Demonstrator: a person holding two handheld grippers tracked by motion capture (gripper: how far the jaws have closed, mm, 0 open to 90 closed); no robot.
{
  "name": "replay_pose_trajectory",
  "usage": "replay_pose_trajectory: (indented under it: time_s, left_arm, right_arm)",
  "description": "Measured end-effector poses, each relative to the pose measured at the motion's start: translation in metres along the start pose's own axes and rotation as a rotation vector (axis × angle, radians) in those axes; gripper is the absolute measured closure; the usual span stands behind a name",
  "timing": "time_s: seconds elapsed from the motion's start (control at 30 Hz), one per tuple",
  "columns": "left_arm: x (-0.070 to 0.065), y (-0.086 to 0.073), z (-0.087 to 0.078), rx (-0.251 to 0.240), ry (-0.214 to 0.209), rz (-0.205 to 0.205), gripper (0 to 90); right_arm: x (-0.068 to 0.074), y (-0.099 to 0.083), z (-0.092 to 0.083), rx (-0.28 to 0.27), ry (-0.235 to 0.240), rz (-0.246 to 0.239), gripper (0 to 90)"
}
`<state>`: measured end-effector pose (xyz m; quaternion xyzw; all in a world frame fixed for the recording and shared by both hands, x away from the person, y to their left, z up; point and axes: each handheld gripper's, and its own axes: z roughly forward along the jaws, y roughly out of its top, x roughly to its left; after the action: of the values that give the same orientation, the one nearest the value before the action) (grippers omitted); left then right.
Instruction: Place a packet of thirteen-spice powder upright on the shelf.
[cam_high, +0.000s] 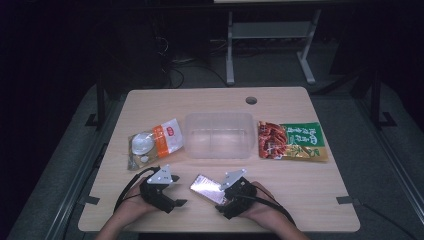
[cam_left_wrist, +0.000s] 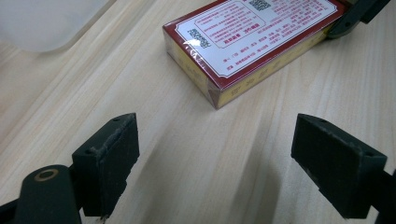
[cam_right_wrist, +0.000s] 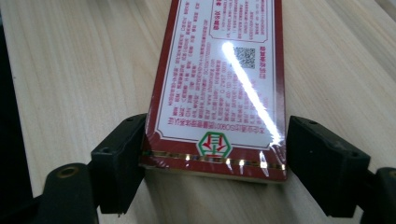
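A flat red and white box (cam_high: 206, 185) wrapped in shiny film lies on the wooden table (cam_high: 300, 185) near the front edge. My right gripper (cam_high: 222, 196) has the near end of this box (cam_right_wrist: 219, 88) between its jaws, with the pads (cam_right_wrist: 119, 163) against both long sides. My left gripper (cam_high: 175, 202) rests on the table just left of the box, open and holding nothing. In the left gripper view the left gripper (cam_left_wrist: 215, 158) points at bare wood, with the box (cam_left_wrist: 252, 42) a short way ahead and one jaw of the right gripper (cam_left_wrist: 355, 16) at its far end.
A clear plastic tub (cam_high: 218, 135) stands mid-table. To its left lies a clear and orange food packet (cam_high: 152, 142), and to its right a red and green food packet (cam_high: 291, 141). A round cable hole (cam_high: 251, 100) sits near the table's far edge.
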<state>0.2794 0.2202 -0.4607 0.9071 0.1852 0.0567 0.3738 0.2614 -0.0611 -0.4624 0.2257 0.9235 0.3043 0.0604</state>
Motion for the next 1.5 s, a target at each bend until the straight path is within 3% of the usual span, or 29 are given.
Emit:
replay_pose_trajectory:
  time_s: [0.17,0.23,0.47,0.8,1.1,1.13,1.33,1.5]
  left_arm:
    - [-0.001,0.001,0.000,0.002,-0.004,0.006,14.9]
    - [-0.001,0.001,0.000,0.001,-0.007,0.004,15.1]
    - [0.000,0.001,-0.001,-0.001,-0.009,0.009,15.1]
    - [0.000,0.001,-0.004,-0.012,-0.016,0.012,15.1]
    - [-0.004,0.007,-0.008,-0.026,-0.047,0.061,13.6]
    - [-0.004,0.008,-0.008,-0.026,-0.051,0.061,13.6]
    - [-0.005,0.021,-0.010,-0.021,-0.067,0.108,13.0]
    - [0.004,0.033,-0.016,-0.042,-0.070,0.133,13.0]
  right_arm:
    - [-0.003,0.001,0.000,0.008,-0.007,-0.023,23.8]
    - [-0.004,0.001,-0.001,0.001,0.001,-0.028,30.7]
    - [-0.008,-0.001,-0.002,-0.010,0.014,-0.055,32.0]
    - [-0.015,-0.004,-0.006,-0.033,0.067,-0.082,32.4]
    - [-0.034,-0.005,-0.025,-0.084,0.104,-0.140,32.5]
    - [-0.037,-0.005,-0.030,-0.097,0.130,-0.114,32.5]
    - [-0.051,-0.002,-0.037,-0.109,0.162,-0.203,32.4]
    - [-0.057,0.001,-0.043,-0.118,0.192,-0.226,32.4]
